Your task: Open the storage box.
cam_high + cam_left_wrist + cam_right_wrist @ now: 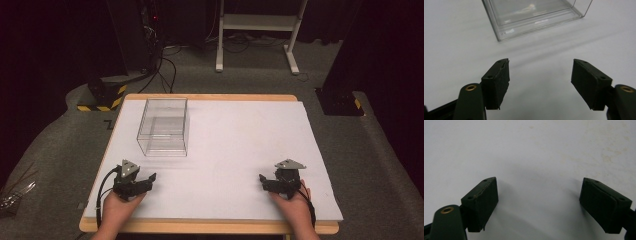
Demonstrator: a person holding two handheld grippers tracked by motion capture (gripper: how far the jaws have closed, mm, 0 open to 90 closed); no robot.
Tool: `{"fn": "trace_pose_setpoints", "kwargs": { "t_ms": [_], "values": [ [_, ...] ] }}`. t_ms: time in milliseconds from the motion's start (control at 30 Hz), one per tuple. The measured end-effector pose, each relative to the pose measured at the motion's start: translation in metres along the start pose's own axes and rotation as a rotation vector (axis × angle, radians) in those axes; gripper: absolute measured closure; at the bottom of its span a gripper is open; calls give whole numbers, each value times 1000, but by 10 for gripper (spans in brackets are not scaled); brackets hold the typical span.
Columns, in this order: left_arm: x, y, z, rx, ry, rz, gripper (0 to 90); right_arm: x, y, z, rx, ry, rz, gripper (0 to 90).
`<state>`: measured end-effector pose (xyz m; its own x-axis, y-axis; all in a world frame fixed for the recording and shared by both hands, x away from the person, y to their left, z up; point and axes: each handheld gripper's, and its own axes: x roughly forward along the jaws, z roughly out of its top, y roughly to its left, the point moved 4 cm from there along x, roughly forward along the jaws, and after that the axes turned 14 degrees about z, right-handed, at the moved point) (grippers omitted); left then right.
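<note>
A clear plastic box stands on the white table top at the back left; its near corner and wall also show in the left gripper view as the clear box. My left gripper rests near the front left edge, a short way in front of the box, open with nothing between its jaws. My right gripper sits near the front right edge, open and empty over bare white surface. A hand holds each gripper from below.
The table has a wooden rim. Beyond it lie grey carpet, a white desk frame, cables and a yellow-black striped base. A black stand base sits at the right.
</note>
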<state>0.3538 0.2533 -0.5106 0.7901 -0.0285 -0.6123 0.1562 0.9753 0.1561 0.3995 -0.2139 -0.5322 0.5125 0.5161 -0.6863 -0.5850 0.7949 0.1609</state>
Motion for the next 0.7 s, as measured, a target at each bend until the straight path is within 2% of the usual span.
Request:
{"fn": "trace_pose_setpoints", "kwargs": {
  "t_ms": [233, 300, 467, 700],
  "values": [
    [-10, -9, 12, -21, -53, -48, 342, 0, 0, 0, 0, -1, 0, 151],
    [-12, -12, 15, -16, -60, -60, 347, 0, 0, 0, 0, -1, 0, 151],
    [-14, -18, 20, -10, -81, -67, 347, 0, 0, 0, -1, 0, 0, 151],
    [-15, -19, 25, -29, -94, -69, 348, 0, 0, 0, -1, -1, 0, 151]
  ]
}}
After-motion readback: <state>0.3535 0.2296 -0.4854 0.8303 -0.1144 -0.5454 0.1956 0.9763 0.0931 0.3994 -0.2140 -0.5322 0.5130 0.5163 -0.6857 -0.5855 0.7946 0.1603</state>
